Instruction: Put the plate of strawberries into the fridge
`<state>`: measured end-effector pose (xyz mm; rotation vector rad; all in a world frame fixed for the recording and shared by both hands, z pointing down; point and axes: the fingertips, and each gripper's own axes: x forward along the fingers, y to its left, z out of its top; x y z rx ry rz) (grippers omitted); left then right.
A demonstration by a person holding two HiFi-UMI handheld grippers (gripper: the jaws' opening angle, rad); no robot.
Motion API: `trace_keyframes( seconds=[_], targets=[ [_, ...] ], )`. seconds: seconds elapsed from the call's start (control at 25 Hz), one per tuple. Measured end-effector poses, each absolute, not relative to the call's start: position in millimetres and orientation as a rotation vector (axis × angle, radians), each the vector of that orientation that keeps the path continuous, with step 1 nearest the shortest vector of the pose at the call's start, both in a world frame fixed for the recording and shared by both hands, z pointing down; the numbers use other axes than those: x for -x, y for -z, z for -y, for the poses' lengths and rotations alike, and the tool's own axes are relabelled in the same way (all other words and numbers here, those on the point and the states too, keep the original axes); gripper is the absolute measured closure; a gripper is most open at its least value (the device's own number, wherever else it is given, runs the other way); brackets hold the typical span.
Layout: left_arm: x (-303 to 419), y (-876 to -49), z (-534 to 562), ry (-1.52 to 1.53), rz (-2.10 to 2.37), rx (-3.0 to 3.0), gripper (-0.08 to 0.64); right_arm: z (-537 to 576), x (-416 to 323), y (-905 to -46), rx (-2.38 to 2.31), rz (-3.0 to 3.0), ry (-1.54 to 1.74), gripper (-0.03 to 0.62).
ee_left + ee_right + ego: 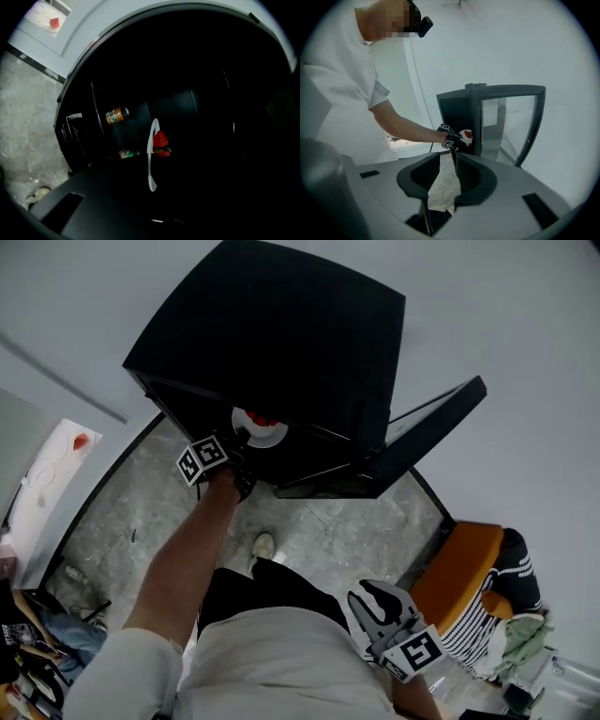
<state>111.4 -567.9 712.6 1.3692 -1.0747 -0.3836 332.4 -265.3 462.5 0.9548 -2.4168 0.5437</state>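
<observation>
White walls and a grey mottled floor [141, 512] framed a black fridge [281, 334] standing at the person's twelve o'clock. Its glass door [431, 427] was swung out toward two o'clock.

The left gripper [242, 444] reached to the mouth of the cabinet, its jaws nearly pressed together and pinching the rim of the white plate [265, 430]. The strawberries [262, 418] sat on the plate, which hung just inside the opening and did not yet rest on a shelf. From the left gripper view the plate showed edge-on against the dark interior, with a drinks can [116, 114] deeper in at about ten o'clock.

To my eye the job was to carry the plate in level, since a pinch at one edge leaves the far side free to dip and the fruit free to roll. It should be set flat on a bare part of the shelf, clear of the can, before the jaws let go.

The right gripper [375, 601] hung by the hip at five o'clock, tips together with nothing between them.
</observation>
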Motion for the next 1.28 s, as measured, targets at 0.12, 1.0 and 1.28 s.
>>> trace_keyframes(
  seconds=[0.12, 1.0, 1.28],
  targets=[
    [-115, -721, 581, 0.358, 1.101, -1.364, 0.54, 272, -339, -467, -0.957, 2.411, -0.572, 0.477],
    [-113, -733, 594, -0.337, 1.406, -1.565, 0.4, 290, -336, -471, -0.932, 2.415, -0.58, 0.477],
    [-102, -696, 561, -0.262, 1.337, -1.68, 0.4, 278, -309, -465, -0.921, 2.454, -0.546, 0.478]
  ],
)
